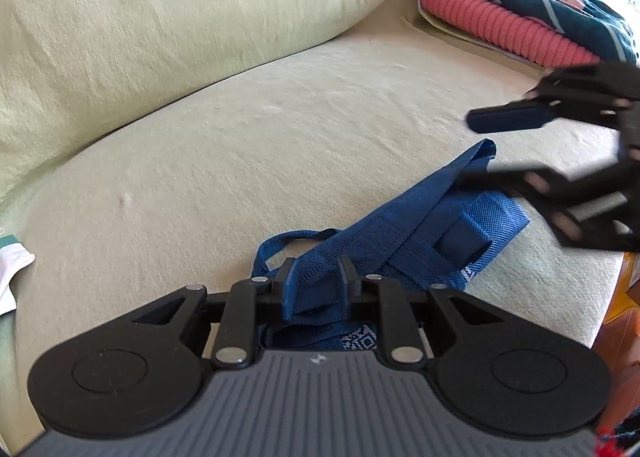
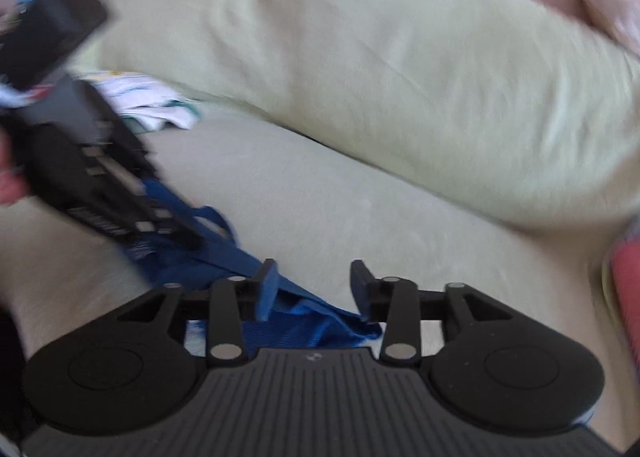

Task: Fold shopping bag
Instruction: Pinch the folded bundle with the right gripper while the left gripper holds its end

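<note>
The pale green fabric sofa seat (image 1: 304,129) fills both views, its back cushion (image 1: 168,5) toward 11 o'clock. On it lies the blue woven shopping bag (image 1: 404,241), bunched into a narrow, creased band with a handle loop at 9 o'clock. The left gripper (image 1: 316,277) pinches a gather of the bag between its fingers. The right gripper (image 2: 314,281) stands spread, bag cloth lying between its fingers — not clamped. To fold well, keep the left pinch firm, close the right on the free end and pull the band flat before laying it over.
</note>
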Demonstrator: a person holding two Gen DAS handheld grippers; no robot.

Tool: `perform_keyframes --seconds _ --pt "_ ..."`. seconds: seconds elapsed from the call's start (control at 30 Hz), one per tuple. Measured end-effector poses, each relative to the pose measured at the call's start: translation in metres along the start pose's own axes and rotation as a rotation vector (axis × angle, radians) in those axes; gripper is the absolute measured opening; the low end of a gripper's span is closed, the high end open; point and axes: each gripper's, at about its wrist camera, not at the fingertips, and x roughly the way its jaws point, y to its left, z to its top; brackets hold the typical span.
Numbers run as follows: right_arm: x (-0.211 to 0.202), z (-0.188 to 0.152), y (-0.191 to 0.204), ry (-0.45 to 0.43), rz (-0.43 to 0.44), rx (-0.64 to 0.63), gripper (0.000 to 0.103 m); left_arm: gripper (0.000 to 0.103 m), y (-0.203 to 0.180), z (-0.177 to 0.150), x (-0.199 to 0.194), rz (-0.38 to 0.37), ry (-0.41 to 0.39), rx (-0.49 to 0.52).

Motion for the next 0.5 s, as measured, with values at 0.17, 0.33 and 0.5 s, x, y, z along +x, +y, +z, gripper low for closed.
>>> perform_keyframes --seconds 0.17,0.33,0.5 --pt "0.001 -0.021 0.041 0.019 0.046 -0.442 0.066 0.024 0.002 0.003 0.001 -0.008 0.007 0.002" --pt "0.024 -0.027 0.053 0.008 0.01 -0.577 0.067 0.024 0.005 0.005 0.002 -0.023 0.015 0.004" --pt "0.043 -0.02 0.048 0.028 0.08 -0.478 0.052 0.024 0.008 0.007 0.004 -0.038 0.019 0.0"
